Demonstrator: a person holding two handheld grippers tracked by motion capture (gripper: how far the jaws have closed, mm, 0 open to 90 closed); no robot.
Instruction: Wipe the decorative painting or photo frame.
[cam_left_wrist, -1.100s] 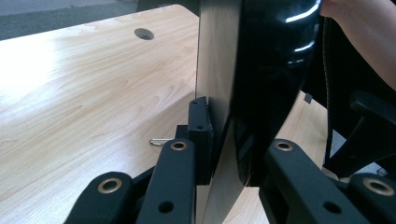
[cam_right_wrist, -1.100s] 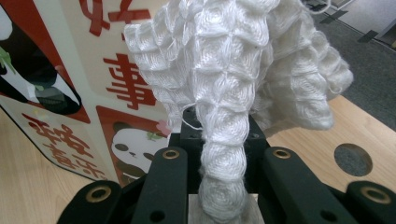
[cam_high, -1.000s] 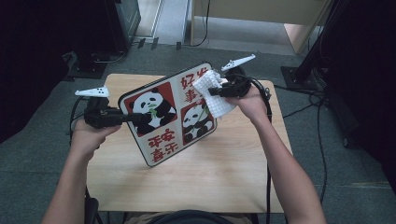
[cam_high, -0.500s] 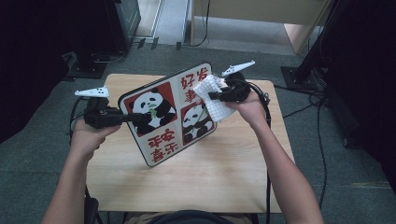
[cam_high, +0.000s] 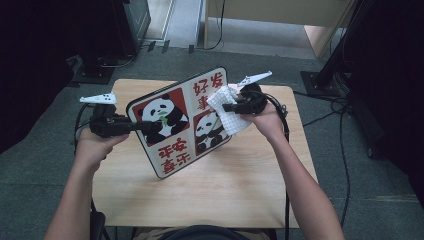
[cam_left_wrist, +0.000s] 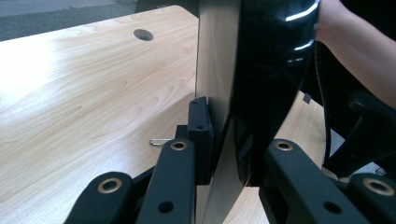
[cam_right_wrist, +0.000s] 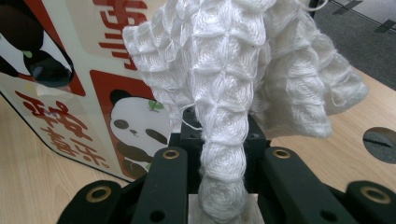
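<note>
left tongs clamp the panda board; right tongs pinch white cloth.

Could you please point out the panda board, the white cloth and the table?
panda board (cam_high: 172, 122): high view, printed face.
white cloth (cam_right_wrist: 224, 51): right gripper view, bunched waffle weave.
table (cam_left_wrist: 84, 88): left gripper view, bare wooden top.

Each hand carries a black tool: the left tool and right tool each have a white pointed plate on top and a black trailing cable. Close up, the matte black jaw links show brass-ringed pivots and small screw holes. Forearms are bare, no sleeves.
</note>
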